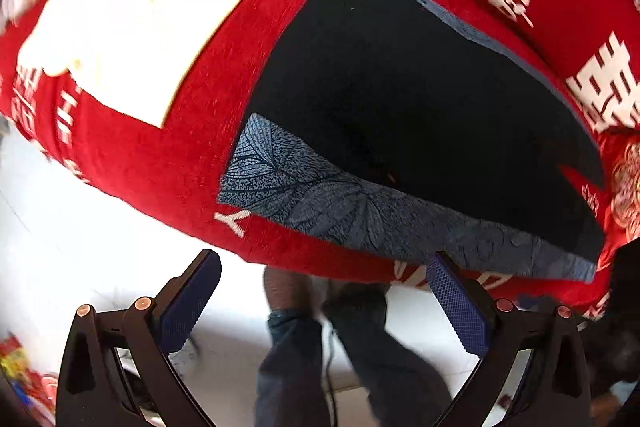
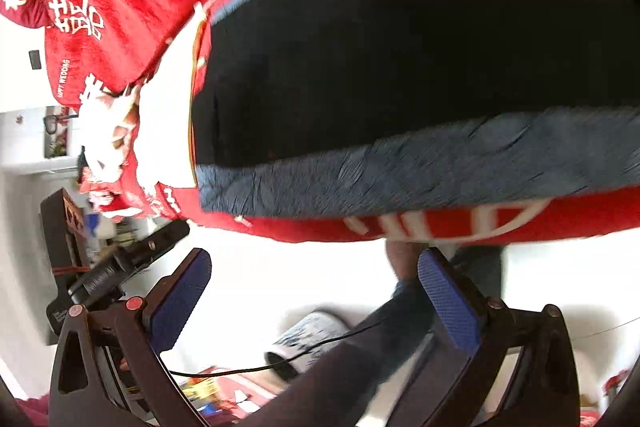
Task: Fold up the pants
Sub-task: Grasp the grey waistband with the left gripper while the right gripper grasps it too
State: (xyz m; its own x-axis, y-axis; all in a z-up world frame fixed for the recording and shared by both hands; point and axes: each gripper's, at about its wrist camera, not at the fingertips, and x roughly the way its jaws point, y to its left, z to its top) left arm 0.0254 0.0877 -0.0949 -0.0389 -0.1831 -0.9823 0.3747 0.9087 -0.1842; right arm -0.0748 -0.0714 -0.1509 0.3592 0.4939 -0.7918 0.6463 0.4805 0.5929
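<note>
Left wrist view first: we are looking over our left gripper (image 1: 324, 301), its jaws spread wide and gripping nothing, hanging just off the edge of the bed (image 1: 160, 163) with its red cover. Moving rightward, a cream folded cloth (image 1: 140, 15) is lying on the cover, and beside it the pants (image 1: 420, 99) are lying flat as a dark slab, their blue leaf-patterned band (image 1: 360, 215) running along the near edge. Our own legs (image 1: 296, 355) are showing below on the pale floor.

Over to the right wrist view: our right gripper (image 2: 316, 291) is also hovering with jaws spread and empty, the pants (image 2: 400, 59) just above and ahead of it. This picture is smearing, so we are judging that the hand is moving fast. That is the risk: coming in quickly, a fingertip could be catching the red cover along with the band, or pinching a single layer, so the fold drags askew. A cable (image 2: 280, 367) trailing below could snag too.
</note>
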